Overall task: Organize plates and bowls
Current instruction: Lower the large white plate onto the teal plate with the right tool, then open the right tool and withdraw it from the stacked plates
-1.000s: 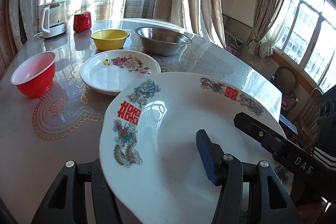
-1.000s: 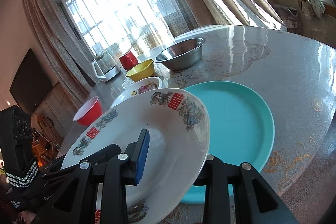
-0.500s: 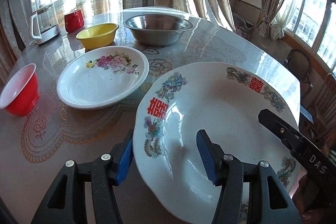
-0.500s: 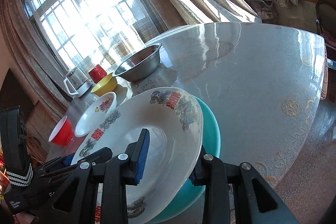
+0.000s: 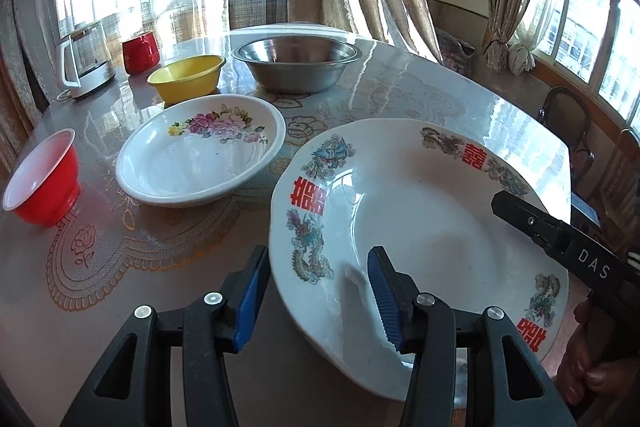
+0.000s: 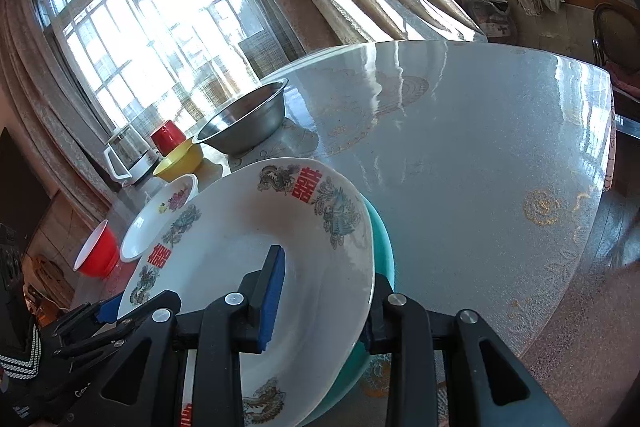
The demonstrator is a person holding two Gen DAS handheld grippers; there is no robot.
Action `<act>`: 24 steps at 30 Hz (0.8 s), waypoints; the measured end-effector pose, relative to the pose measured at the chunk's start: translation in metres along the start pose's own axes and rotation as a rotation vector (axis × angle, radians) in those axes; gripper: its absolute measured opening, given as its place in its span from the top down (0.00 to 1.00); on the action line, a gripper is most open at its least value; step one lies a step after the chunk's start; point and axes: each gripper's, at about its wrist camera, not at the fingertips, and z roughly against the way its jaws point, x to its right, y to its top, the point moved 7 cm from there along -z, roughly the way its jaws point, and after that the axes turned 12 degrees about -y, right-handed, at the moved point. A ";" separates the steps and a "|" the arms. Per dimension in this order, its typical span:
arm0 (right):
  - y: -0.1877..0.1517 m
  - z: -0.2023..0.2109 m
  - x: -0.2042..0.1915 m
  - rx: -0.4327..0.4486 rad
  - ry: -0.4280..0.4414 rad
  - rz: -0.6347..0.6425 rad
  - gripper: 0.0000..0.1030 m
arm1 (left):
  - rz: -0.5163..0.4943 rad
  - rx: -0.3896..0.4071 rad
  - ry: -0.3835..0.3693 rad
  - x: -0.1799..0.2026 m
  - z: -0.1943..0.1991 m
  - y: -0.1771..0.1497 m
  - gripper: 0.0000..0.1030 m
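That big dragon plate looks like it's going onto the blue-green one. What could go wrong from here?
1. The right gripper pinches only the thin glazed rim of the dragon plate; it could slip and clack onto the teal plate.
2. The left gripper, jaws just closing, straddles that rim without clearly pressing it, so that side has little support.
3. The stack sits near the edge of the table; a nudge might send it off.
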 end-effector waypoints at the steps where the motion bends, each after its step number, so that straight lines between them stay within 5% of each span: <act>1: 0.002 0.002 0.002 0.009 -0.016 -0.003 0.67 | 0.012 0.006 -0.003 -0.003 0.002 0.000 0.50; 11: 0.012 0.022 0.004 0.075 -0.065 0.027 0.67 | 0.096 0.122 -0.052 -0.027 0.040 0.000 0.43; 15: 0.012 0.027 0.004 0.087 -0.092 0.047 0.67 | 0.103 0.170 -0.010 -0.040 0.055 0.001 0.30; 24: 0.019 0.044 0.003 0.141 -0.141 0.039 0.65 | 0.202 0.198 0.074 -0.088 0.067 -0.003 0.17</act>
